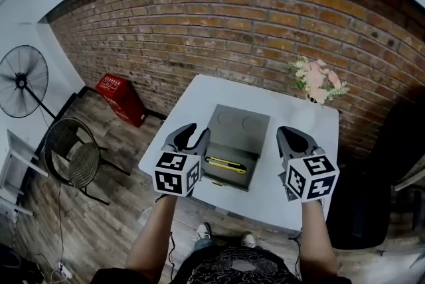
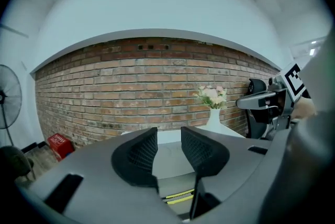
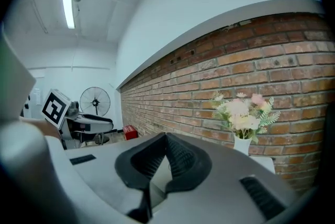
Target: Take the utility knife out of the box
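The yellow-and-black utility knife [image 1: 226, 165] lies inside an open grey box [image 1: 242, 125] on a white table [image 1: 199, 95]. In the left gripper view the knife [image 2: 178, 197] shows low down, just under the jaws. My left gripper [image 1: 190, 135] hovers at the box's near left corner, above the knife's left end, open with nothing between its fingers [image 2: 168, 140]. At the right of the box my right gripper [image 1: 293, 137] is held above the table. Its fingertips meet and hold nothing [image 3: 165, 138].
A white vase of flowers [image 1: 317, 82] stands at the table's far right corner, in front of a brick wall. On the wooden floor at the left are a black chair [image 1: 76, 158], a standing fan [image 1: 24, 80] and a red crate [image 1: 120, 98].
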Motion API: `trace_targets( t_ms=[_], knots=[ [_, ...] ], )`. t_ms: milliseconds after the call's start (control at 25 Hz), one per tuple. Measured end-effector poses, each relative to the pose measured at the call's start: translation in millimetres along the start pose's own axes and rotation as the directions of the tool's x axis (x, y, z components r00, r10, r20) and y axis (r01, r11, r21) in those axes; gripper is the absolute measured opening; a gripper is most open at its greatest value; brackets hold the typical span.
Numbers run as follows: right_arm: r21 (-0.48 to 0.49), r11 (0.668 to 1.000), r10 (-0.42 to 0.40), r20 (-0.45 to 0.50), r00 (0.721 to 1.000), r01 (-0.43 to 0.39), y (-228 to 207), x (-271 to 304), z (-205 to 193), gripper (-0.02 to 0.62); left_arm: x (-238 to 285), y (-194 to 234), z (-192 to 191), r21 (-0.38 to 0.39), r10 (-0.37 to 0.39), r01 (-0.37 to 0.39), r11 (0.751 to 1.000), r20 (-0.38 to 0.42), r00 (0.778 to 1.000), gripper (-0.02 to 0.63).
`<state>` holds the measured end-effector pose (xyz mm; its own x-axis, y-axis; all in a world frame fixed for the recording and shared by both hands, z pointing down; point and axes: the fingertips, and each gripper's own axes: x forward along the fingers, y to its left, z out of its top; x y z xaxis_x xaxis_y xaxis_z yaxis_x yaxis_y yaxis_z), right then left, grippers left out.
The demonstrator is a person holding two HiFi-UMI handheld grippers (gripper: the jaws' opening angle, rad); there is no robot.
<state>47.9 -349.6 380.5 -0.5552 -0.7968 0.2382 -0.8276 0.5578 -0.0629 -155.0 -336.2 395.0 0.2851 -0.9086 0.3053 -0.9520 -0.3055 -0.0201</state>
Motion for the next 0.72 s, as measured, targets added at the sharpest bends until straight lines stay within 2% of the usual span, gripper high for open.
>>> trace_targets(
  t_ms=[120, 280, 480, 720],
  knots=[
    [-0.002, 0.999, -0.049, -0.011, 0.999, 0.049, 3.9, 1.4, -2.1, 0.02, 16.5, -4.4, -4.4, 0.047, -0.094, 0.095, 0.994, -0.02, 0.995, 0.155],
    [0.009, 0.992, -0.122, -0.03, 0.992, 0.123, 1.3, -1.0, -6.8, 0.019, 34.5, -9.9, -7.2, 0.067, -0.185, 0.187, 0.98, -0.031, 0.982, 0.155],
    [0.028, 0.978, -0.205, -0.035, 0.978, 0.206, -5.9, -2.8, -10.3, 0.02, 47.9, -7.7, -7.3, 0.069, -0.25, 0.251, 0.965, -0.029, 0.968, 0.155],
    [0.03, 0.967, -0.252, -0.019, 0.968, 0.253, -5.8, 0.5, -3.4, 0.02, 55.8, -10.8, -12.9, 0.109, -0.314, 0.318, 0.942, -0.05, 0.948, 0.155]
  ],
)
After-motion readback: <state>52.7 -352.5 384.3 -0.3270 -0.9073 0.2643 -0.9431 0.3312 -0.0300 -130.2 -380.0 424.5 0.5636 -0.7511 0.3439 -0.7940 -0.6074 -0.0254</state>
